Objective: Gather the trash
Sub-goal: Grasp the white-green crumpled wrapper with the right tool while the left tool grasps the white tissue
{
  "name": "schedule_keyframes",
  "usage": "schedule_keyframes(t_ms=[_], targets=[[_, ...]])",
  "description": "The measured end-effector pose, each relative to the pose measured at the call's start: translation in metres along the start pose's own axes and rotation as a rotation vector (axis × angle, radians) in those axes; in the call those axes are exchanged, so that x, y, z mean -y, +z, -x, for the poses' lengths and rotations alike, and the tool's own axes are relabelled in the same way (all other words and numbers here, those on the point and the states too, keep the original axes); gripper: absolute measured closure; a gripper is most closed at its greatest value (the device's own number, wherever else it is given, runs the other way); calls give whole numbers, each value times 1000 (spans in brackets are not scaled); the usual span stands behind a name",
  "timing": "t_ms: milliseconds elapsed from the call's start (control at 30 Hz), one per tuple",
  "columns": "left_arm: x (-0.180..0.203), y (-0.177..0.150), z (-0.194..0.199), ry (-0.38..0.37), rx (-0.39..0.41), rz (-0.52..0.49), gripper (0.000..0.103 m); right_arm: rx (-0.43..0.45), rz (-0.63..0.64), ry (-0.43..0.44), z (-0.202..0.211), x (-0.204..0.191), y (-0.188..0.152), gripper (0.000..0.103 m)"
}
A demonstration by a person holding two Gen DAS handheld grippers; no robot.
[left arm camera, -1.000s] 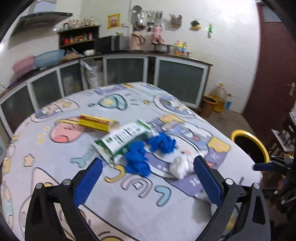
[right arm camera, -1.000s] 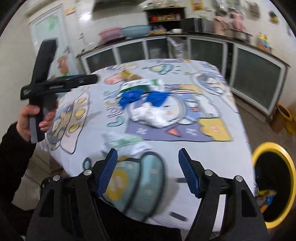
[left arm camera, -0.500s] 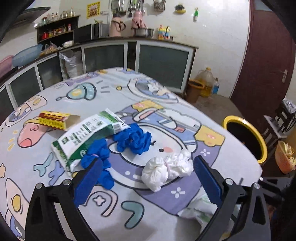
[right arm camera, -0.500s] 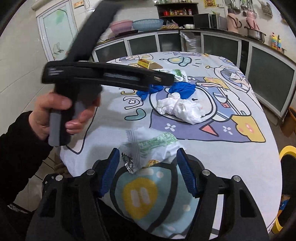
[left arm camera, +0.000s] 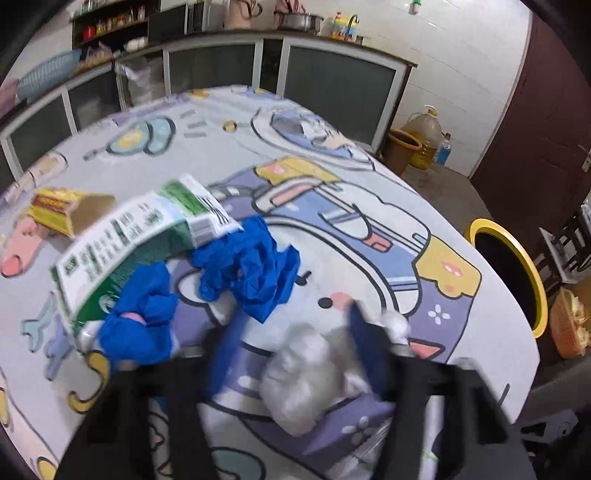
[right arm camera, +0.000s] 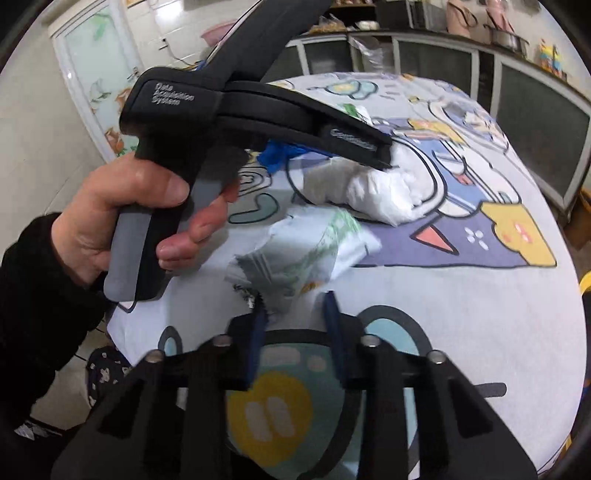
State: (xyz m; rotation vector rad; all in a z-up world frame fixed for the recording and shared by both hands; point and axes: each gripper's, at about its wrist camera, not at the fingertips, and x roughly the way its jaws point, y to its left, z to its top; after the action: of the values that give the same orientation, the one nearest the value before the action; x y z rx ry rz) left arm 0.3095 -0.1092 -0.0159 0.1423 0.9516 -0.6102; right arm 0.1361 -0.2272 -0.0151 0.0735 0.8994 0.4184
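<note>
Right gripper (right arm camera: 293,314): jaws narrowed around the near edge of a torn wrapper (right arm camera: 303,243) on the table (right arm camera: 461,314); firm clamping cannot be confirmed. Left gripper (left arm camera: 295,332): jaws partly closed around a white wad (left arm camera: 299,373), contact blurred; from the right wrist view, its tips touch the wad (right arm camera: 380,192). Beyond: blue gloves (left arm camera: 247,266), a green-white carton (left arm camera: 129,236), then a yellow box (left arm camera: 62,210). The yellow-rimmed bin (left arm camera: 506,273) stands on the floor beside the table.

Looking like a home kitchen, showing glass-fronted cabinets (left arm camera: 340,88), a spice shelf (left arm camera: 110,22), a pot (left arm camera: 297,20), an oil jug (left arm camera: 424,138) and white wall tiles (left arm camera: 454,55).
</note>
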Motion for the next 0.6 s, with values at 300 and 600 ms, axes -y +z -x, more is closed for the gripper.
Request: schedule_keyframes(t_ms=[300, 600], targets=[[-5, -1, 11, -82, 15, 38, 92, -10, -82, 75, 13, 23, -1, 98], [-11, -5, 46, -87, 66, 35, 93, 49, -76, 74, 42, 27, -4, 98]])
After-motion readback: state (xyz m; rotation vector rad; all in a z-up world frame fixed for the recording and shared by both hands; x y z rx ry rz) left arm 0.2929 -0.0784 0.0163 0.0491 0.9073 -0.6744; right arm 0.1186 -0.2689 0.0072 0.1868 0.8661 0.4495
